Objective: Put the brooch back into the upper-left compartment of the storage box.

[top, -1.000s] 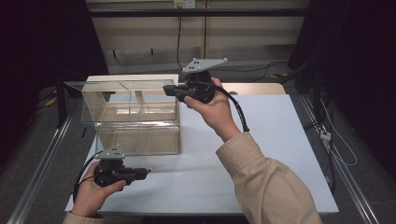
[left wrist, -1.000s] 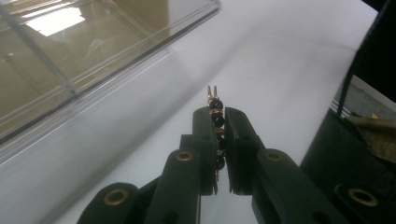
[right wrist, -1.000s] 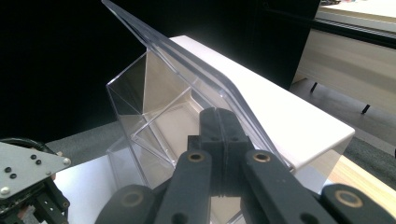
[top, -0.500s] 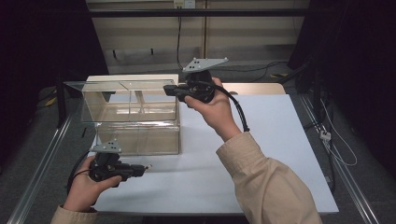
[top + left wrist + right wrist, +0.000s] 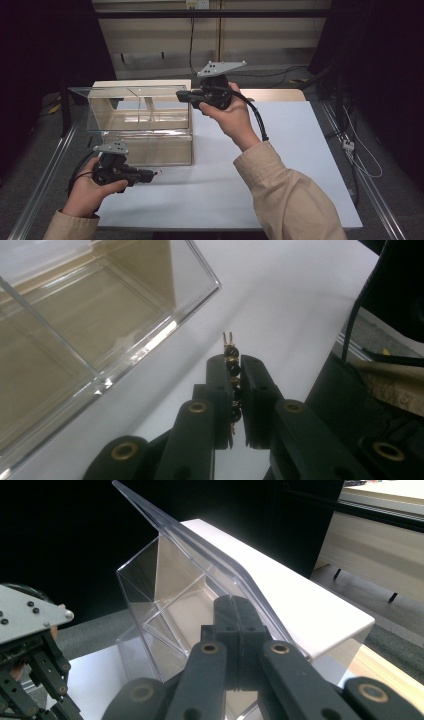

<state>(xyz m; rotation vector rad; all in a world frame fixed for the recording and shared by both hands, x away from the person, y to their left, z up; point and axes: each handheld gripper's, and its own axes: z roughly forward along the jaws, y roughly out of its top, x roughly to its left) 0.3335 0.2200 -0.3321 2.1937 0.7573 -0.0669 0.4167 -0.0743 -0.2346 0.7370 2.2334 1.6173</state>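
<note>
A clear plastic box (image 5: 150, 145) with inner dividers stands on the white tabletop (image 5: 295, 150). Its clear lid (image 5: 130, 91) is lifted, and my right gripper (image 5: 181, 96) is shut on the lid's edge. In the right gripper view the jaws (image 5: 237, 605) close on the lid (image 5: 200, 550) above the box (image 5: 160, 605). My left gripper (image 5: 152, 174) hovers in front of the box's near wall, shut on a small string of black and gold beads (image 5: 231, 352). The beads stick out past its tips (image 5: 236, 365), next to the box's corner (image 5: 200, 285).
A pale block (image 5: 310, 605) sits right behind the box. Metal rails (image 5: 45, 170) run along both sides of the table. Cables (image 5: 360, 155) lie at the right edge. The right forearm in a beige sleeve (image 5: 290, 195) crosses the white surface.
My left gripper has risen from the table with the beads and come closer to the box's front wall. The right gripper and the lid have stayed put.
</note>
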